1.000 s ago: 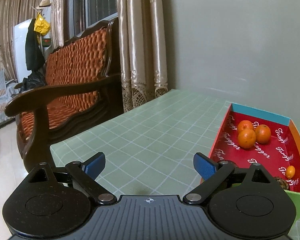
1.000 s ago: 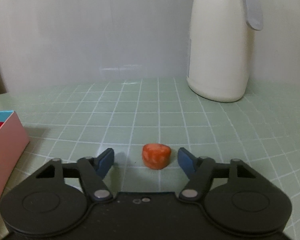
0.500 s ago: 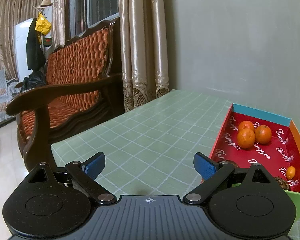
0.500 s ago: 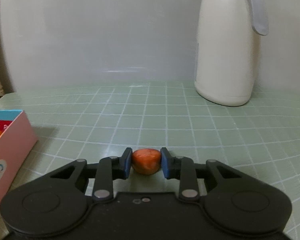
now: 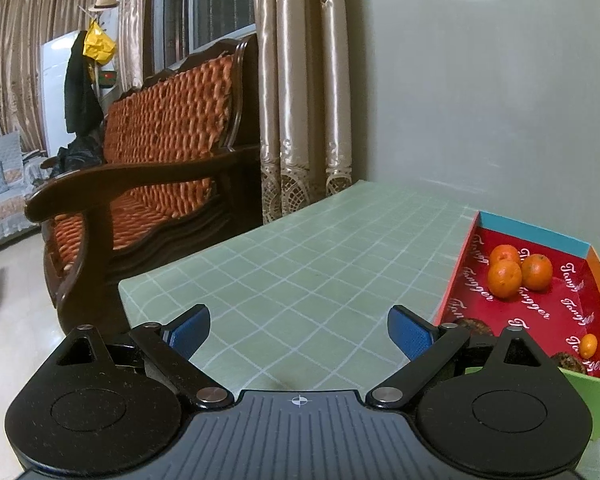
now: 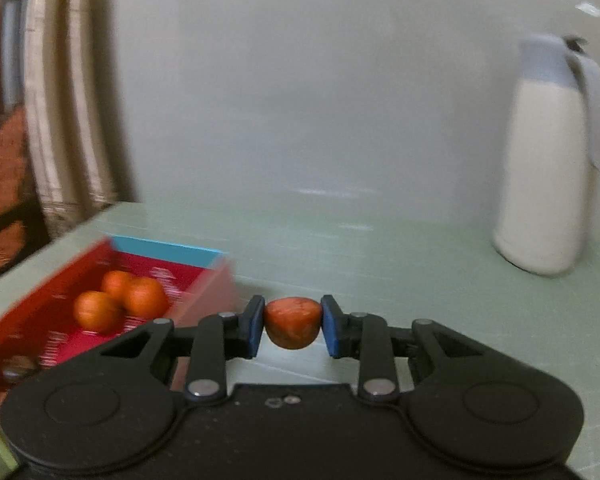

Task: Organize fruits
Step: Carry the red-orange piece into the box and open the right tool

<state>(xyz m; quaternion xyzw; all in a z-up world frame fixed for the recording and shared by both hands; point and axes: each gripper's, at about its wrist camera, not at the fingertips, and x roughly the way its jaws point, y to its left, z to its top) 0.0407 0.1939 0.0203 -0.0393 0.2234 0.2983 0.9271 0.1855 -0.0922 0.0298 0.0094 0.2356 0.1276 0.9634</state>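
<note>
My right gripper (image 6: 293,326) is shut on a small orange-red fruit (image 6: 292,326) and holds it above the green tablecloth, just right of the red-lined box (image 6: 172,250). The box holds three oranges (image 6: 120,300). In the left wrist view the same box (image 5: 534,232) sits at the right with the three oranges (image 5: 518,272), a small kumquat (image 5: 588,346) and dark fruits near its front wall. My left gripper (image 5: 299,330) is open and empty, low over the table left of the box.
A cream thermos jug (image 6: 548,168) stands at the back right by the wall. A wooden sofa with orange cushions (image 5: 152,160) and curtains (image 5: 300,92) lie past the table's left edge (image 5: 172,272).
My right gripper closed on the orange-red fruit, lifted it off the table and swung left toward the box. My left gripper stayed open and nearly still.
</note>
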